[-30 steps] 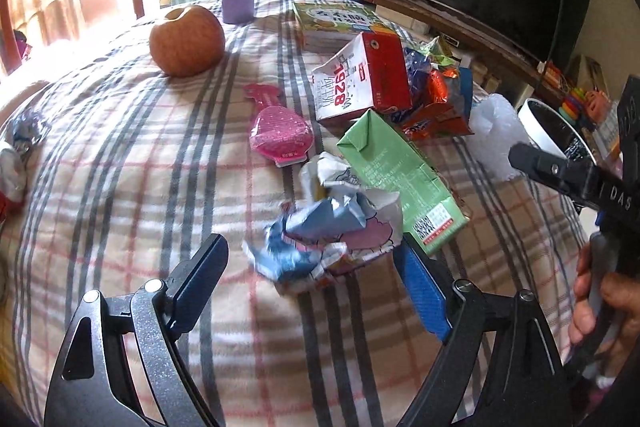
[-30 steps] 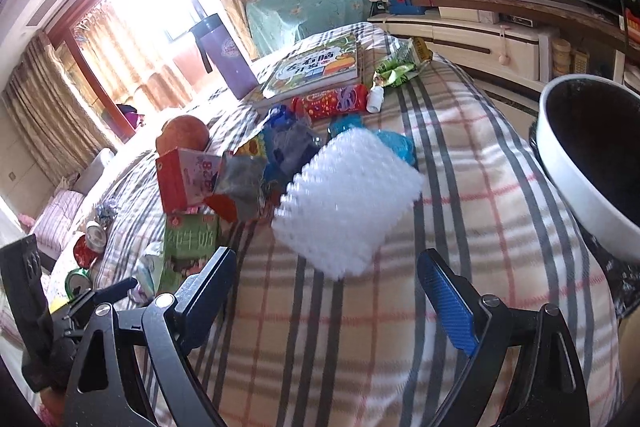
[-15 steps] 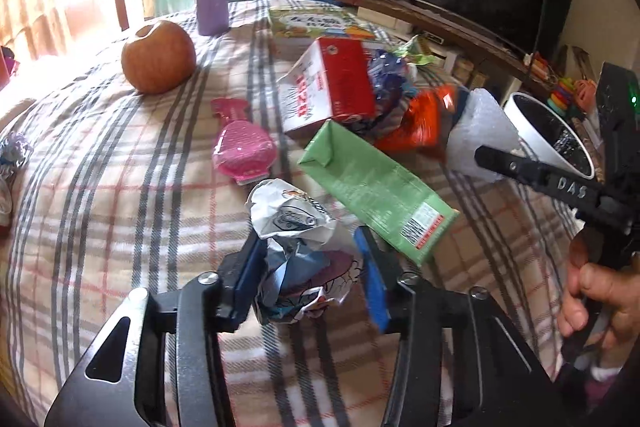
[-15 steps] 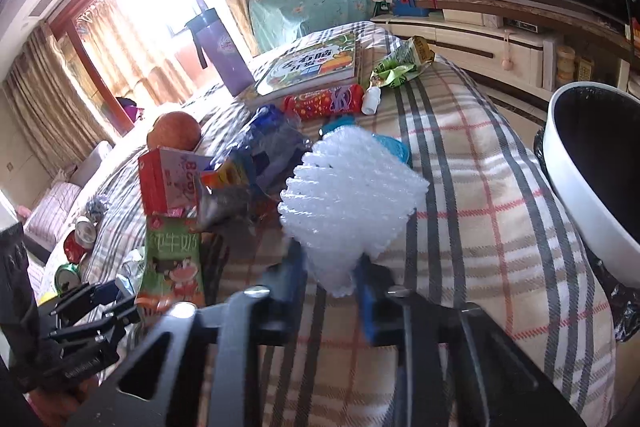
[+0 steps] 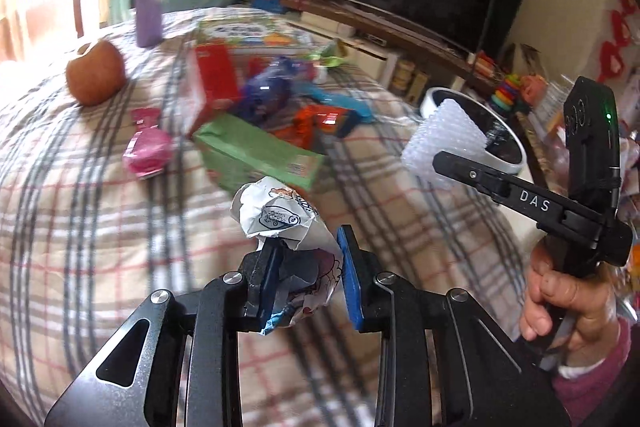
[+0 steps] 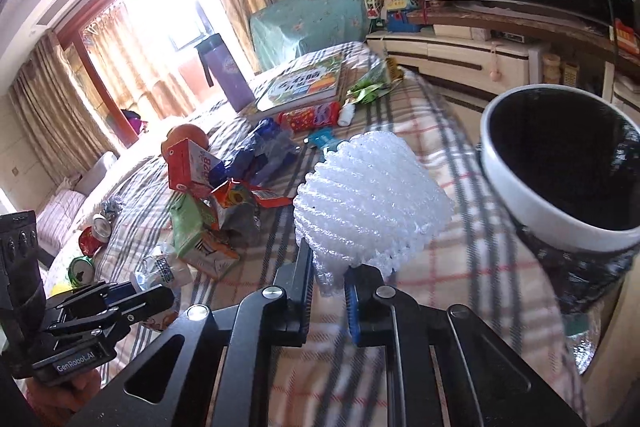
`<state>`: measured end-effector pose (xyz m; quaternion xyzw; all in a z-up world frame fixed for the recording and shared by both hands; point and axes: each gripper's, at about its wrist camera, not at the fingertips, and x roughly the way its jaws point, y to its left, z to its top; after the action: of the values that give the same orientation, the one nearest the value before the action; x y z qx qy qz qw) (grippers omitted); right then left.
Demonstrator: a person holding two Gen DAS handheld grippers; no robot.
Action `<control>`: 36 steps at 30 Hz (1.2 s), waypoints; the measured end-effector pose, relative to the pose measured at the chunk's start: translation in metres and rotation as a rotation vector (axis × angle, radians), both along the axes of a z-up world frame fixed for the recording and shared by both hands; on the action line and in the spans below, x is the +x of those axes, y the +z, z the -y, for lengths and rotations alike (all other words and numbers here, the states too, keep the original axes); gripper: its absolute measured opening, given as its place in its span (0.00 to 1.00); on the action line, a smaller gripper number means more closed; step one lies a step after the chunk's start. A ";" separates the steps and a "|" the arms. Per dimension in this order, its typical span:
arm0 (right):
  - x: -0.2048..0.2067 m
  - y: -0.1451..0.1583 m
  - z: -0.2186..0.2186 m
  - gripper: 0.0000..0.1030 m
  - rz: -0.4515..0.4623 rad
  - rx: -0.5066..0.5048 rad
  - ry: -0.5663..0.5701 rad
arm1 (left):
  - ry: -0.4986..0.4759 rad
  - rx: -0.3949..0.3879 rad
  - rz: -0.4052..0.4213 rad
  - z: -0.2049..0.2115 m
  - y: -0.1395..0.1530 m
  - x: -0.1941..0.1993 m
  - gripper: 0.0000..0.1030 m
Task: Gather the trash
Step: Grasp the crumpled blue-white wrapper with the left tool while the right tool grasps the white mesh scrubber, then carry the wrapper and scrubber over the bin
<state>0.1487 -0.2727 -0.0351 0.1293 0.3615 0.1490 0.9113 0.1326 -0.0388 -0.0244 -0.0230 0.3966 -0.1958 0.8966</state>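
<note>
Your left gripper (image 5: pixel 306 269) was closed most of the way, its blue pads (image 5: pixel 347 277) pressed on both sides of a crumpled wrapper (image 5: pixel 280 217), which stood up out of the jaws, lifted off the cloth (image 5: pixel 80 227). Your right gripper (image 6: pixel 328 285) was nearly closed, its fingers pinching the lower end of a white foam net (image 6: pixel 370 205); the net bulged above the jaws, clear of the cloth. In the left view that net (image 5: pixel 442 143) showed in front of the bin (image 5: pixel 506 143), close to its white rim. The bin (image 6: pixel 560 227) stood at the table's right edge, just beside the held net.

Beyond the left fingers a green carton (image 5: pixel 256 155) lay flat, with a pink packet (image 5: pixel 148 151) to its left. A red carton (image 5: pixel 208 87), blue and orange wrappers, an apple (image 5: pixel 95 73) and a purple bottle (image 5: pixel 149 1) lay farther off. Two cans (image 6: pixel 90 243) lay near the cloth's left edge in the right view.
</note>
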 end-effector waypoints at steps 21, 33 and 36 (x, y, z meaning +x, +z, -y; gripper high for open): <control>-0.033 0.007 0.085 0.13 -0.010 -0.003 -0.143 | -0.156 -0.007 0.000 0.091 0.010 0.013 0.25; -0.032 0.012 0.115 0.13 0.000 -0.008 -0.191 | -0.211 -0.004 0.017 0.132 0.019 0.029 0.25; -0.030 0.013 0.121 0.13 0.000 -0.001 -0.197 | -0.217 -0.003 0.016 0.140 0.020 0.034 0.25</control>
<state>0.1182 -0.3940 -0.0216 0.1640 0.3471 0.0583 0.9215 0.1661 -0.1784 -0.0044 0.0206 0.3892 -0.2925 0.8732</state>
